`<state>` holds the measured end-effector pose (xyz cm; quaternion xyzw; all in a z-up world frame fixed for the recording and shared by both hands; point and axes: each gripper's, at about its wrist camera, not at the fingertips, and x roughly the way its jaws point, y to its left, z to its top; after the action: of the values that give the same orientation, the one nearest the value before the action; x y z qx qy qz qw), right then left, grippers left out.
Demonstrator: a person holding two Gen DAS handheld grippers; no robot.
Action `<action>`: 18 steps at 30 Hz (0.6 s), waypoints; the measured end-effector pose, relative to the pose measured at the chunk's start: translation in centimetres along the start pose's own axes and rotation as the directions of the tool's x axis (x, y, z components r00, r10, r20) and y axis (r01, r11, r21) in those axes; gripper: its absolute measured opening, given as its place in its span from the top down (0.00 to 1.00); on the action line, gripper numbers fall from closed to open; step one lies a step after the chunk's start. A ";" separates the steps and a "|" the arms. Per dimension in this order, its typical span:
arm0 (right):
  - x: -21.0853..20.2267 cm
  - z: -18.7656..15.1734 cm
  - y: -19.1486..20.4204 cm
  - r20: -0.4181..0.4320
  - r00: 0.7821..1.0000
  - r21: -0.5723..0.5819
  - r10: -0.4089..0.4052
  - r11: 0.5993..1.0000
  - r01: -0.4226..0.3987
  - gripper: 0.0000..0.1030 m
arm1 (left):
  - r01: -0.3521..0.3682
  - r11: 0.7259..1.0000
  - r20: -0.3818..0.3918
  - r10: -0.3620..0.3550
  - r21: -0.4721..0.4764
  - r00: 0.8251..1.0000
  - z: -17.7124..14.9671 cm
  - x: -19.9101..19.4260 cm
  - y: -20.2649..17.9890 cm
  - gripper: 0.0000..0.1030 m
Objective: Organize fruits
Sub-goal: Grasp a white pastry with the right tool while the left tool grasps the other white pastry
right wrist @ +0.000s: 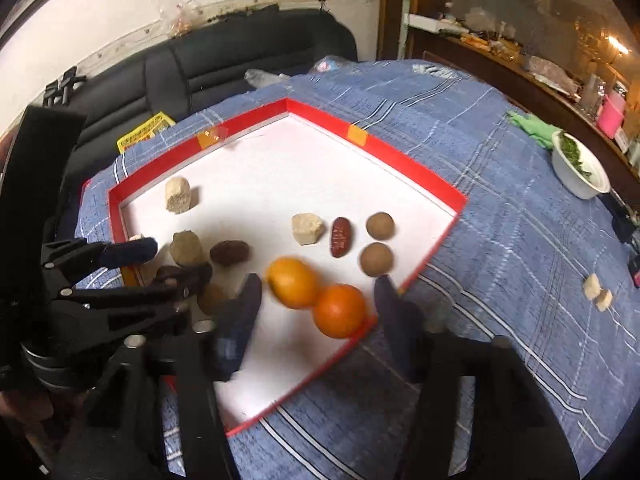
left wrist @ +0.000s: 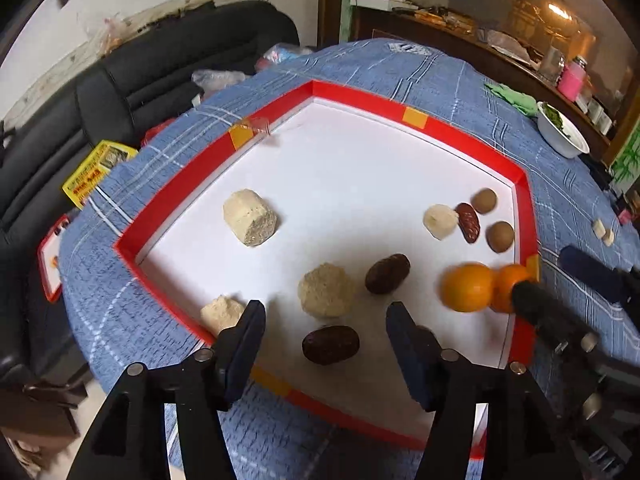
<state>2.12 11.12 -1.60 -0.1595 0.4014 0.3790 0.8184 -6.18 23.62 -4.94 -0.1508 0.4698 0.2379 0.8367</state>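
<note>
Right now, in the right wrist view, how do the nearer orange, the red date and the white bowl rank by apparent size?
1. White bowl and nearer orange: they look alike; the bowl lies farther off, so I won't rank them.
2. Red date, clearly smallest.

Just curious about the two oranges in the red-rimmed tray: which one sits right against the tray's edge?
The deeper-coloured round orange in the near corner touches the red rim; the yellower orange lies further inside.

A woven blue checked cloth (left wrist: 460,80) covers the desk. The tray (left wrist: 400,98) has a glossy red rim and a matt white, paper-like floor. The oranges (right wrist: 339,311) look smooth and slightly shiny, the pale chunks (left wrist: 250,217) rough and crumbly, the dates (left wrist: 330,345) wrinkled.
</note>
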 end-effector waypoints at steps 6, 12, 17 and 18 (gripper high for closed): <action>-3.3 -0.6 -3.4 0.087 0.996 0.101 -0.006 0.995 -0.003 0.41 | -0.001 1.000 0.069 0.002 -0.019 0.998 -0.3 -2.3 -0.7 0.37; -6.2 -4.0 -11.0 0.120 0.985 0.251 -0.121 0.964 0.088 0.41 | 0.029 0.999 0.259 -0.016 -0.044 0.966 -0.6 -5.4 -2.5 0.34; -7.4 -9.6 -20.1 0.038 0.970 0.442 -0.240 0.875 0.199 0.42 | 0.094 0.994 0.294 -0.104 0.047 0.950 -0.8 -5.3 -7.4 0.31; -7.5 -10.4 -21.6 0.020 0.966 0.467 -0.257 0.857 0.218 0.42 | 0.108 0.991 0.276 -0.125 0.075 0.953 -0.7 -4.8 -8.8 0.31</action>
<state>9.79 -12.75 -3.19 0.0066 0.4232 0.1751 0.8889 -4.10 14.67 -0.95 -0.1182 0.3439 0.1931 0.9113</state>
